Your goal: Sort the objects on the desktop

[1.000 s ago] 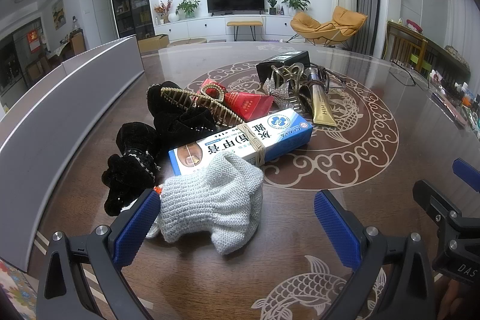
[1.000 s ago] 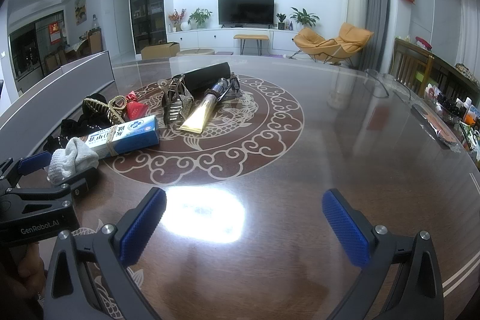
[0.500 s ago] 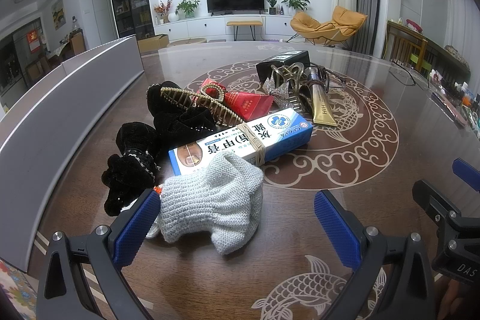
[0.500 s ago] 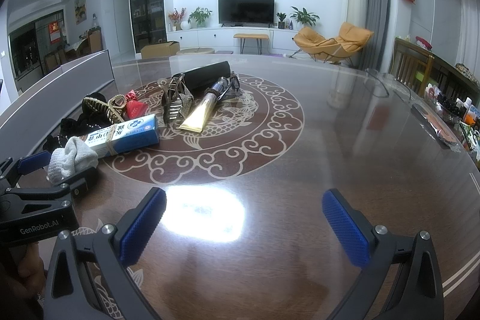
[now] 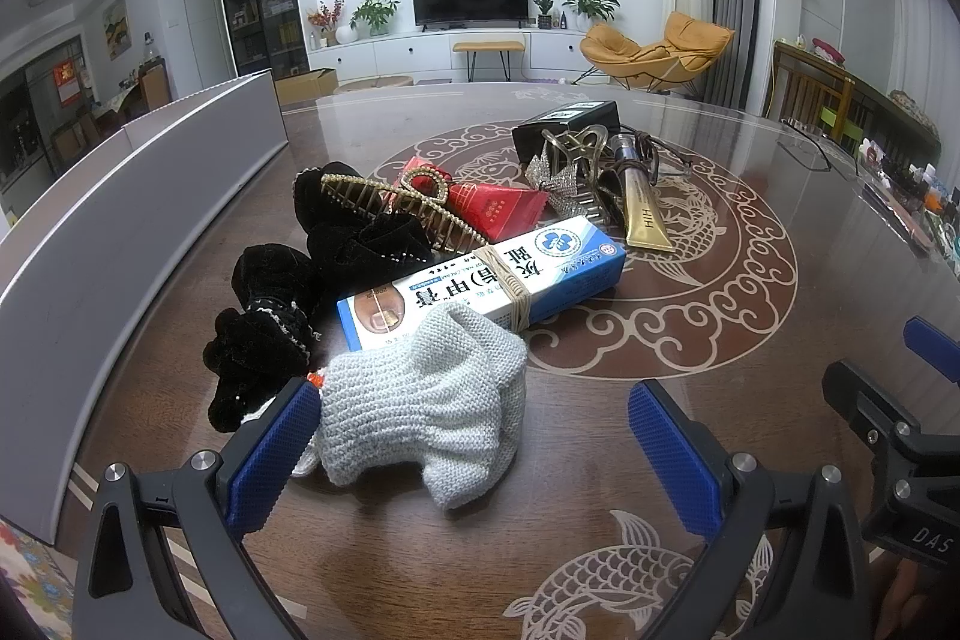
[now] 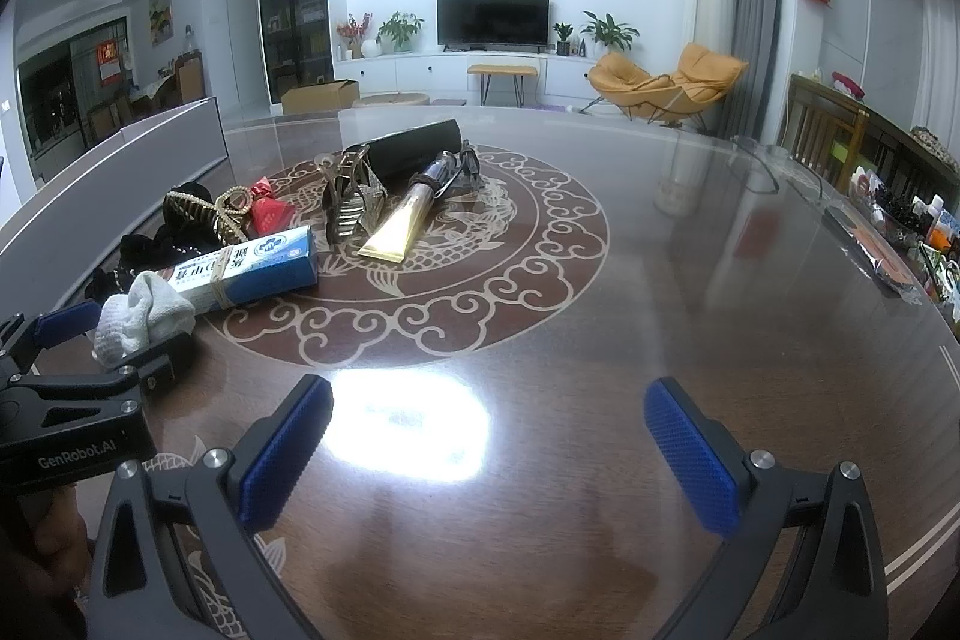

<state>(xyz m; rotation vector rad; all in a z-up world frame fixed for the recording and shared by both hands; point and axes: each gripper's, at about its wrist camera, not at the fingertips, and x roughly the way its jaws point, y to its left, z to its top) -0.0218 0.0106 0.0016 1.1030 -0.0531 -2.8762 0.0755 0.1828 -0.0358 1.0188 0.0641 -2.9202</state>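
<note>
A pile of small objects lies on the dark patterned table [image 5: 750, 340]. A grey knitted cloth [image 5: 426, 406] lies nearest, between the open left gripper's [image 5: 474, 454] fingers. Behind it are a blue-and-white boxed tube [image 5: 486, 280], black velvet scrunchies [image 5: 264, 304], a gold hair claw [image 5: 396, 208], a red packet [image 5: 498, 208], a rhinestone claw clip [image 5: 570, 172], a gold tube [image 5: 645, 214] and a black case [image 5: 570, 124]. My right gripper [image 6: 486, 454] is open and empty over bare table, right of the pile [image 6: 240, 268].
A long grey panel [image 5: 120, 220] runs along the table's left side. Glasses [image 5: 810, 148] and small clutter [image 6: 900, 232] lie at the table's far right edge. The left gripper body [image 6: 72, 412] shows at the left of the right wrist view.
</note>
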